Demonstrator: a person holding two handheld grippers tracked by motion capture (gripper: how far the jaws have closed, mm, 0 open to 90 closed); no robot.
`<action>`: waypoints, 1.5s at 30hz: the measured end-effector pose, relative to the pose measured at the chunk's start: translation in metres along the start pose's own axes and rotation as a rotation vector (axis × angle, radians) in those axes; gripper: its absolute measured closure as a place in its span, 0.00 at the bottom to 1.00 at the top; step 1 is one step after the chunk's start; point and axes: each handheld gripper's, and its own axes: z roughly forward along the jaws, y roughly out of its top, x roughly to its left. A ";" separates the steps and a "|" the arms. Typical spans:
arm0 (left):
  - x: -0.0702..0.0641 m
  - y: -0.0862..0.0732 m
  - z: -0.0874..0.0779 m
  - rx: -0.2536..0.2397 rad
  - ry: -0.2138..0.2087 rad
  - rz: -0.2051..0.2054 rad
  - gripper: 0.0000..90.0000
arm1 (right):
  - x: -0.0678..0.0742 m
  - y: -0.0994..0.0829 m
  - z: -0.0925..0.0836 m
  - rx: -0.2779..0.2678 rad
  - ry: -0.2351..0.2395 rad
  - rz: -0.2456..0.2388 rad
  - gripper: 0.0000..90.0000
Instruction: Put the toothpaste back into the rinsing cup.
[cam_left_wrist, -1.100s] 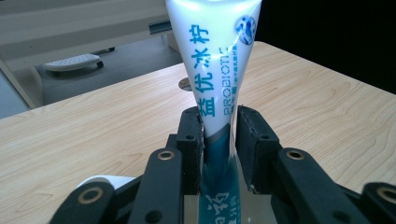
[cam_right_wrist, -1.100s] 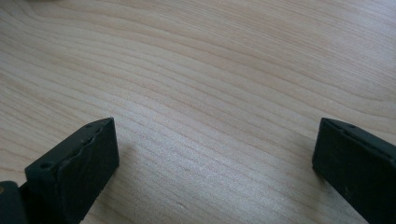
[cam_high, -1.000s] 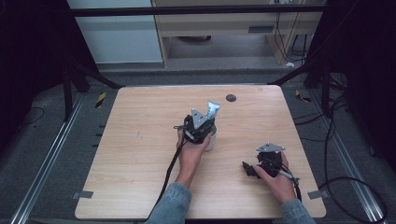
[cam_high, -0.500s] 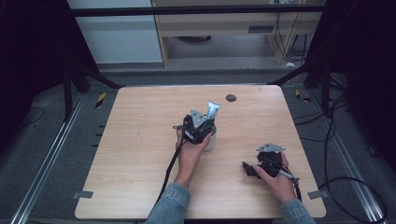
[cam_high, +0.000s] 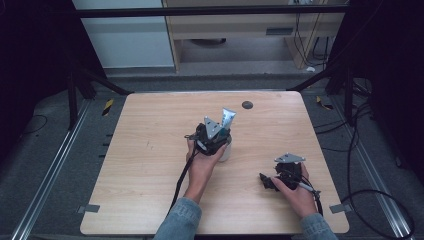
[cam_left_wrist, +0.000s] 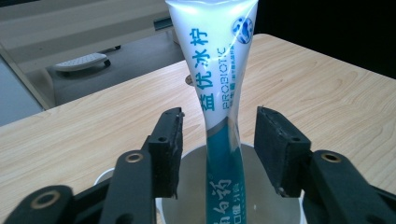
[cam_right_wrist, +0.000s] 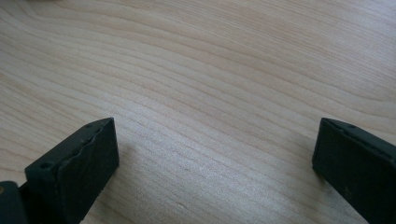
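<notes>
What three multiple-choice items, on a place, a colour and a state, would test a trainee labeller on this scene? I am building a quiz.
1. Where does the toothpaste tube stand?
A. in the white cup
B. flat on the table
C. on the floor
2. What colour is the tube's lower part?
A. red
B. teal
C. yellow
3. How does the left gripper stand?
A. clamped on the tube
B. open, pads clear of the tube
C. shut and empty

A: the tube rises from the cup. B: teal below white. B: gaps show on both sides; the jaws have just been opening.
</notes>
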 end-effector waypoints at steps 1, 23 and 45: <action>0.000 0.000 -0.001 0.004 -0.002 0.001 0.56 | 0.000 0.000 0.000 0.000 0.000 0.000 0.01; 0.003 0.004 -0.024 0.136 -0.064 0.030 0.24 | 0.000 0.000 0.000 0.000 -0.001 0.002 0.01; 0.005 0.000 -0.044 0.298 -0.095 0.032 0.06 | 0.000 0.000 0.000 0.000 -0.002 0.001 0.01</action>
